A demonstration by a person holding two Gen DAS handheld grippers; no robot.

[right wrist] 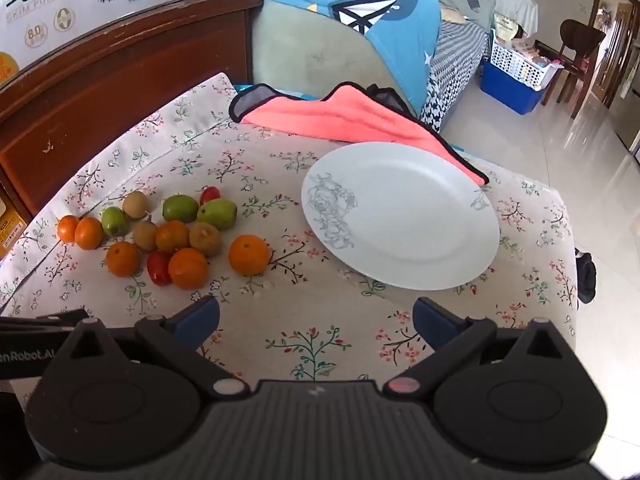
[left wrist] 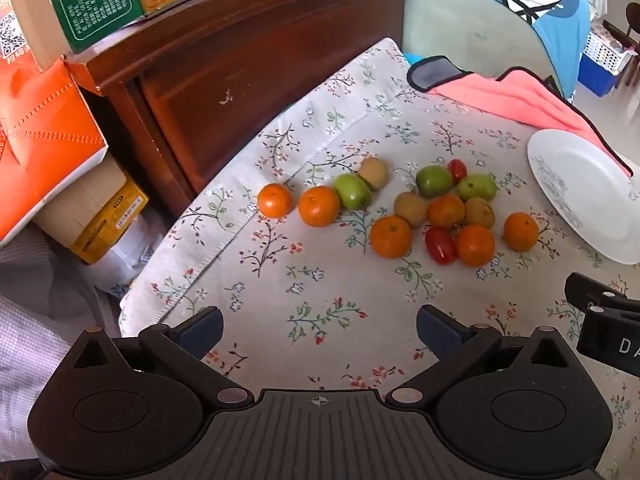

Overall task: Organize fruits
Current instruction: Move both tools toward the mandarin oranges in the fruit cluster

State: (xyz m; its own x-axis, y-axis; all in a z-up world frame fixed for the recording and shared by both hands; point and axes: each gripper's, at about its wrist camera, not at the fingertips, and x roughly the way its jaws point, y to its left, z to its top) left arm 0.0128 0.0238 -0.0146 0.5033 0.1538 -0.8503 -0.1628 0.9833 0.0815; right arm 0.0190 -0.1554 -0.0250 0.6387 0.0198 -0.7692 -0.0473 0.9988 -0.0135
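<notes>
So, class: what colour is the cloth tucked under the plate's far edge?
Coral pink cloth with black trim; plate. Clearest from the right wrist.

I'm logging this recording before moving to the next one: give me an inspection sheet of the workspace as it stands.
Surface: floral tablecloth, flat, folded seam along its far-left edge.
Job's things: six oranges, three green fruits, three brown kiwis and two red tomatoes clustered on the cloth; white plate with nothing on it, to their right.
Clutter: pink towel behind the plate, its edge under the plate's far rim.
Grippers: left gripper and right gripper open, holding nothing, above the cloth.
Cables: nothing seen.
Surroundings: wooden headboard, cardboard boxes, blue bin with white basket, chair, tiled floor.
</notes>
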